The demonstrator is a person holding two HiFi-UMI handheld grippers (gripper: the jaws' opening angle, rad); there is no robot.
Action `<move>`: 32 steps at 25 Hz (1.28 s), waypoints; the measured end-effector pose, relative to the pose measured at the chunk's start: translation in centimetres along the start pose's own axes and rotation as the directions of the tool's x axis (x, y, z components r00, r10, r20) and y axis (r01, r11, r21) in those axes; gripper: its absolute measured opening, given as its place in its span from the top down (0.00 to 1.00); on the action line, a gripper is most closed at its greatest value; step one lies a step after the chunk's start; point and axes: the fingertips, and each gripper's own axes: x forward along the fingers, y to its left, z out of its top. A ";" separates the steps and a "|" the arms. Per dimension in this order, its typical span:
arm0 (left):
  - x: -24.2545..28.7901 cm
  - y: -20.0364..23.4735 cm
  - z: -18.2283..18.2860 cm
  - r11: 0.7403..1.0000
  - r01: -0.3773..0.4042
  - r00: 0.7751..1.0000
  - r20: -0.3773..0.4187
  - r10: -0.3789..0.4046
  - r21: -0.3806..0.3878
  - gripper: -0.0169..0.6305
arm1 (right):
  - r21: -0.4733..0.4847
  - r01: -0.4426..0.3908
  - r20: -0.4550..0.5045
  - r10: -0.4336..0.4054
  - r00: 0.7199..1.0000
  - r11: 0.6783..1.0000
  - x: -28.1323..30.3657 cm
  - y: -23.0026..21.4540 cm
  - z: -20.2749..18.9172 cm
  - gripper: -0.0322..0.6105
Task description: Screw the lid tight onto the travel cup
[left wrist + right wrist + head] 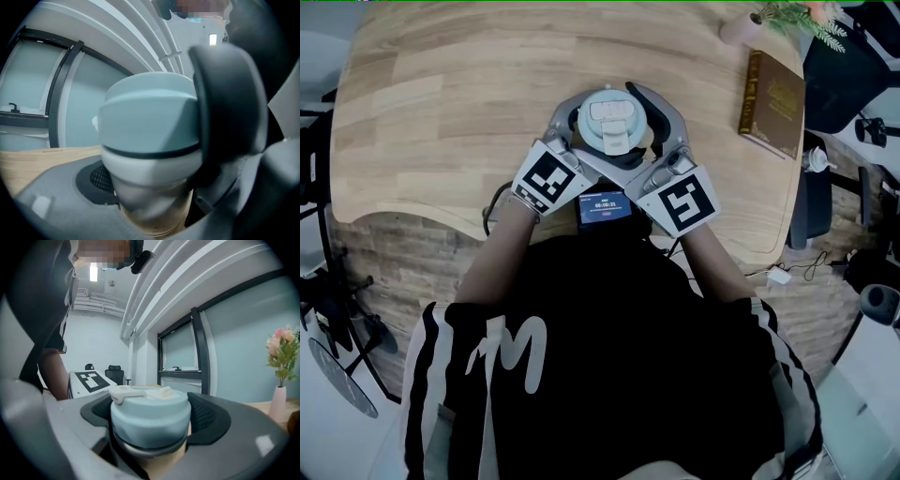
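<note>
Left gripper (152, 190) is clamped on the travel cup (159, 220); I read the right gripper (150, 427) as closed around its pale blue lid (611, 117). The cup stands upright near the front edge of the tabletop (441, 94). A brown book (773, 103) lies farther right.

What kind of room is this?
Probably an office: a wooden desk with a book and a vase of flowers on it, a black swivel chair behind, and glass partition walls.
</note>
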 end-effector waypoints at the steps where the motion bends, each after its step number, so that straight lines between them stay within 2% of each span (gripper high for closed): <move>1: 0.0 0.0 0.0 1.000 -0.001 1.000 0.000 0.001 0.000 0.28 | 0.002 0.008 0.000 -0.008 1.000 1.000 0.0 0.0 0.0 0.24; 9: 0.0 0.0 0.0 1.000 -0.009 1.000 0.002 0.009 -0.002 0.28 | 0.016 0.072 -0.002 -0.072 0.997 0.997 -0.1 -0.3 0.1 0.25; 13: -0.1 0.0 0.0 1.000 -0.009 1.000 0.003 0.009 -0.004 0.28 | 0.015 0.063 -0.019 -0.062 0.998 0.998 0.0 -0.1 -0.2 0.25; 16: -0.1 0.0 0.0 1.000 -0.007 1.000 0.008 0.007 -0.007 0.28 | 0.017 0.003 -0.025 -0.002 1.000 1.000 -0.2 0.3 -0.1 0.25; 21: -0.2 0.1 0.1 1.000 -0.005 1.000 0.016 0.005 -0.010 0.28 | -0.065 -0.184 -0.085 0.178 0.980 0.981 -0.8 0.8 -0.2 0.23; 24: -0.2 0.0 0.1 1.000 -0.006 1.000 0.014 0.006 -0.011 0.28 | -0.085 -0.313 -0.115 0.303 0.946 0.946 -0.9 1.2 0.1 0.21; 28: -0.1 0.0 0.2 1.000 -0.002 1.000 0.018 0.002 -0.011 0.28 | -0.018 -0.512 -0.153 0.504 0.850 0.859 -1.1 2.2 0.4 0.18; 32: -0.1 -0.1 0.2 1.000 0.002 1.000 0.018 -0.001 -0.012 0.28 | -0.016 -0.603 -0.193 0.589 0.785 0.798 -0.8 2.1 0.0 0.17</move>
